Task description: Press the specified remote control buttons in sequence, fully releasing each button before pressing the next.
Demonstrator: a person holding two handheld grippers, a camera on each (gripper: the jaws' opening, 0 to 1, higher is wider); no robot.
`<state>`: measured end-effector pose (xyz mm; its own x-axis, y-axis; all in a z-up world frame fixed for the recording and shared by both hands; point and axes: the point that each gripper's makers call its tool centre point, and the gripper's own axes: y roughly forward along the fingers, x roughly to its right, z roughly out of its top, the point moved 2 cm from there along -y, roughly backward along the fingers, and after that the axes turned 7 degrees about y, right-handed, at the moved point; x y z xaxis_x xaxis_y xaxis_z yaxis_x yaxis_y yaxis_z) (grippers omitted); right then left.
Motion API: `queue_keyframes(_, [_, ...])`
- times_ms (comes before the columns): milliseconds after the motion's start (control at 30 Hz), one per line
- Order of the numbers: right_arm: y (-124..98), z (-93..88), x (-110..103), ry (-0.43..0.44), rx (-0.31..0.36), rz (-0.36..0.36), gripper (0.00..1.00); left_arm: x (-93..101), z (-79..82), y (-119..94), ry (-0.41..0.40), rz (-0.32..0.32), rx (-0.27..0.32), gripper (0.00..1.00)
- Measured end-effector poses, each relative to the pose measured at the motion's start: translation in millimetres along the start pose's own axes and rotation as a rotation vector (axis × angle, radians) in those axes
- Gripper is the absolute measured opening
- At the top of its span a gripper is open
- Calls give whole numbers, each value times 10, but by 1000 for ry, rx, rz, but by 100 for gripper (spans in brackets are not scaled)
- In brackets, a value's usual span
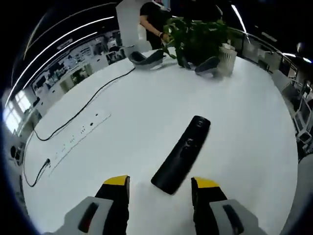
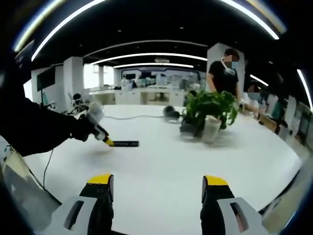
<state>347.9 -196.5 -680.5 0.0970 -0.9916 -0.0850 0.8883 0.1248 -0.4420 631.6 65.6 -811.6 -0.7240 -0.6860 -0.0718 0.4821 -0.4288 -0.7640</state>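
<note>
In the left gripper view the left gripper (image 1: 160, 188) hangs just short of the remote control (image 1: 182, 154), its yellow-tipped jaws standing well apart and holding nothing; the remote's near end lies between them, toward 12 o'clock; it looks like the approach to a button press, with no button yet touched as far as can be told. The next move, I judge, calls for bringing one jaw tip down squarely on the wanted button, then lifting clear; which button is too small to read. The remote lies flat on the white desk (image 1: 244, 122), slanting away toward 1 o'clock.

In the right gripper view the right gripper (image 2: 159, 188) is held back and level over the desk, jaws wide and empty; at 10 o'clock a dark sleeve (image 2: 34, 129) reaches in with the left gripper's tip at the remote's end.

Farther off, a cable (image 1: 78, 112) runs at 10 o'clock, a potted plant (image 1: 198, 39) stands at 12, and a person (image 2: 222, 73) stands behind it.
</note>
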Motion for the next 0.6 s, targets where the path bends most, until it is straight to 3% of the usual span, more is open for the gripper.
queue_keyframes(67, [-4,7,1,2,5,-1,73,40,9,-109,-54,-22,34,55])
queue_keyframes(300, [-22,47,4,15,34,2,76,131,-13,-534,-94,-8,117,59])
queue_keyframes(500, [-35,76,3,25,55,5,78,299,-33,-980,-62,17,187,67])
queue_keyframes(600, [-41,86,4,30,64,6,80,441,-19,-1213,-57,7,250,76])
